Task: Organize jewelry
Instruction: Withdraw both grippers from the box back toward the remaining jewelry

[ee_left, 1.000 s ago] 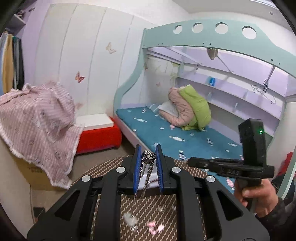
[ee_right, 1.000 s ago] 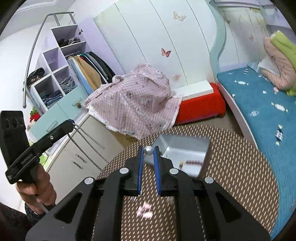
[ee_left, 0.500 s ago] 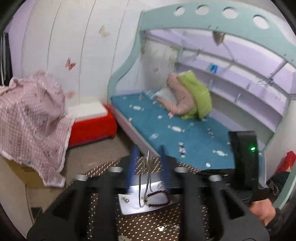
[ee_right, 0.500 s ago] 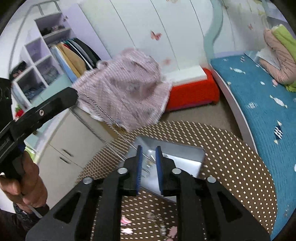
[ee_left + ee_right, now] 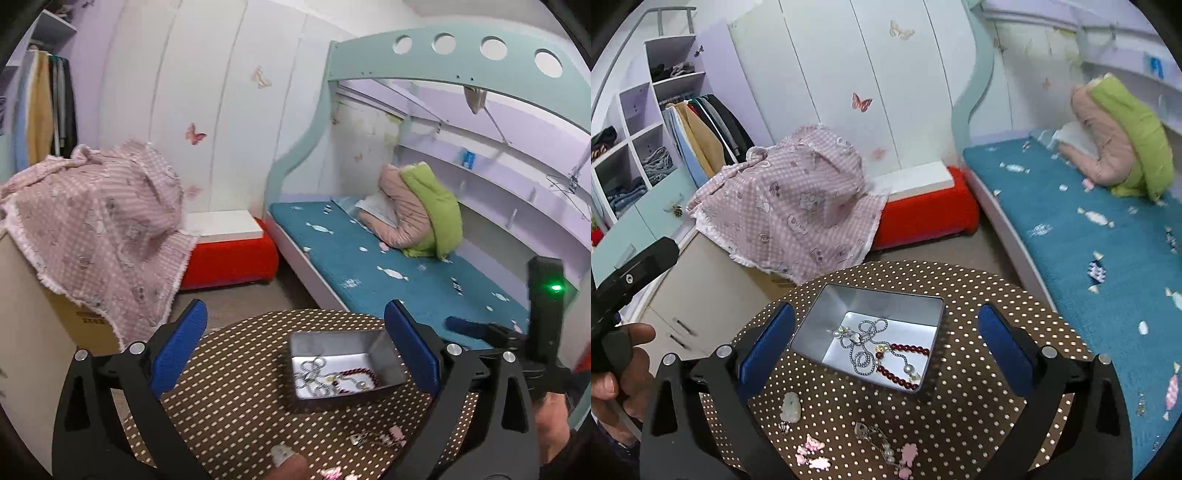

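Dropping the silver chain [image 5: 866, 341] into the tin [image 5: 827, 314]

Both jaws have just been opening: left hand-held gripper [image 5: 295, 350] and right hand-held gripper [image 5: 886, 339] gape wide, empty, the tin just ahead between their fingers. Best clear upward before reaching for loose pieces [image 5: 882, 446] below on the worktop [image 5: 979, 406].

Soft, even indoor light fills both fisheye views, shadows faint, walls bowing toward dark vignetted corners, with slight motion blur and a glowing green indicator light [image 5: 555, 287].
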{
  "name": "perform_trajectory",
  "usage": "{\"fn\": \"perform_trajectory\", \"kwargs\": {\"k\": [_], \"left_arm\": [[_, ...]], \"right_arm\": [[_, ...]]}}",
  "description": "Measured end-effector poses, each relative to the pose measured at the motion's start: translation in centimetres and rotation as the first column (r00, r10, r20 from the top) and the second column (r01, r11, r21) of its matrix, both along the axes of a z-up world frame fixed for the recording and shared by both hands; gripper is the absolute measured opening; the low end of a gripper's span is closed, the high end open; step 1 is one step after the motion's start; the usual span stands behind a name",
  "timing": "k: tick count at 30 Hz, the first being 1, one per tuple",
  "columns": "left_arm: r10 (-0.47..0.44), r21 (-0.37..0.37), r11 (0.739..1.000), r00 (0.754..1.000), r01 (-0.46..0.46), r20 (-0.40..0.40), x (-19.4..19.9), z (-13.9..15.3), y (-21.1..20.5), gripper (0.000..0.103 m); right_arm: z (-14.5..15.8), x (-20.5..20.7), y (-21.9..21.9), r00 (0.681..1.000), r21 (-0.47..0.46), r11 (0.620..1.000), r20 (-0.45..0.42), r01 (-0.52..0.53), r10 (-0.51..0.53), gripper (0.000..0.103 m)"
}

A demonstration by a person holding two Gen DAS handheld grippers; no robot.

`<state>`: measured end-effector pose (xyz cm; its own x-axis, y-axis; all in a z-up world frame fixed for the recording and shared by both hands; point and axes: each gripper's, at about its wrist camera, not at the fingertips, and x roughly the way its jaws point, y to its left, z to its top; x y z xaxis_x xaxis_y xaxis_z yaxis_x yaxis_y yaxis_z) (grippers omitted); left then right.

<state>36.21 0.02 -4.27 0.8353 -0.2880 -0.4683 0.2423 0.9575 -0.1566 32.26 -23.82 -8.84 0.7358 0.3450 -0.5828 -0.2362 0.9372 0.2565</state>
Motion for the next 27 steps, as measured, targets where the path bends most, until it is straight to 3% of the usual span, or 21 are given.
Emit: {"fn": "perform_trajectory", "kwargs": {"k": [11,27], "left_arm": [[0.107,0.046,0.993,0.994,-0.106,-0.037,-5.1,-3.3,2.6,0.097],[0.153,0.103,0.985,0.976,-0.138,-0.153,-8.5,-9.3,3.2,0.097]], "right_arm": [[-0.5,-5.3,0.5,0.999,-0.058,0.998,0.046,0.019,-0.016,0.095],[-7.4,-10.4,3.8,0.985,-0.144,0.977,-0.091,-0.16,0.148,0.095]]}}
